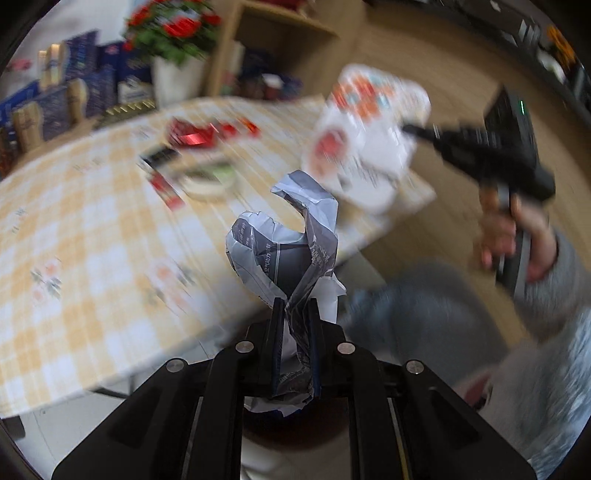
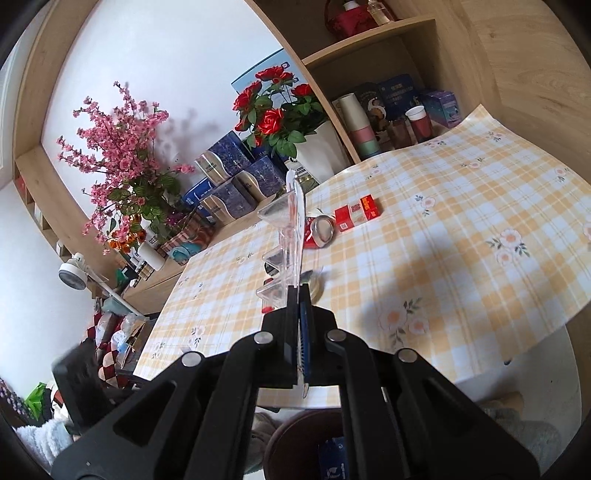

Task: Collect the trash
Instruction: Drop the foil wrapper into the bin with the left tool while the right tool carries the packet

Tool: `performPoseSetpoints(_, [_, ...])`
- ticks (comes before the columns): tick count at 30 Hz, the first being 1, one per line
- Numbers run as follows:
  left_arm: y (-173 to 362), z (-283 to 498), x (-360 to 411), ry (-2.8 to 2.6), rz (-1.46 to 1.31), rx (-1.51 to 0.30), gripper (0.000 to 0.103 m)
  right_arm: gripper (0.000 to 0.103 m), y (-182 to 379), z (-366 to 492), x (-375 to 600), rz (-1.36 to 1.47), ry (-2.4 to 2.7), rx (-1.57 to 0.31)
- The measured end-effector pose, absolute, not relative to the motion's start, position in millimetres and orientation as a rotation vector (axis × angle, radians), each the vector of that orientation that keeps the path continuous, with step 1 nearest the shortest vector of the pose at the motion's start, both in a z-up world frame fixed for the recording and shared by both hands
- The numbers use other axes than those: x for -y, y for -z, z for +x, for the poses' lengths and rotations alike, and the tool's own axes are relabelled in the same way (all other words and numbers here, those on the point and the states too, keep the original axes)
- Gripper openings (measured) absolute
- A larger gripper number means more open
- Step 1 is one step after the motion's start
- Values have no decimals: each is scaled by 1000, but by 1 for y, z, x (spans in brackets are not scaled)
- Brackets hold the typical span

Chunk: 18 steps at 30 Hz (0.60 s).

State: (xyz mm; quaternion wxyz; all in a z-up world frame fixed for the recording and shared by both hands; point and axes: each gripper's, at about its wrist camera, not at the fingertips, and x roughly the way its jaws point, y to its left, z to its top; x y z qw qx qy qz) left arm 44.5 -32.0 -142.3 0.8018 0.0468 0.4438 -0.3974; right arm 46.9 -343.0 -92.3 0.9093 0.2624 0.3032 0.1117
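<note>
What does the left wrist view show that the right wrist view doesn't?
Only the left wrist view: the left gripper shut on a crumpled grey wrapper, and the whole right gripper from outside, in a hand, holding a white printed package.

Only the right wrist view: that package edge-on as a clear plastic tray, a pink blossom plant, and a brown bin below the table edge.

Both: the checked table, red boxes and red roses.

Left wrist view: table [image 1: 92, 221], red packs [image 1: 199, 134] at 11 o'clock and flowers [image 1: 173, 29] motion-blurred. Bin [image 2: 295, 443] at 6 o'clock mostly hidden behind right gripper [image 2: 297, 325].
</note>
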Motion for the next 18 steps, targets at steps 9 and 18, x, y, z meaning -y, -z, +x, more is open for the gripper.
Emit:
performPoseSetpoints(9, [216, 15, 78, 907, 298, -1146, 13, 5, 101, 13, 363, 581, -191, -624])
performPoseSetpoints(18, [277, 33, 92, 869, 252, -1316, 22, 5, 111, -1, 379, 591, -157, -645])
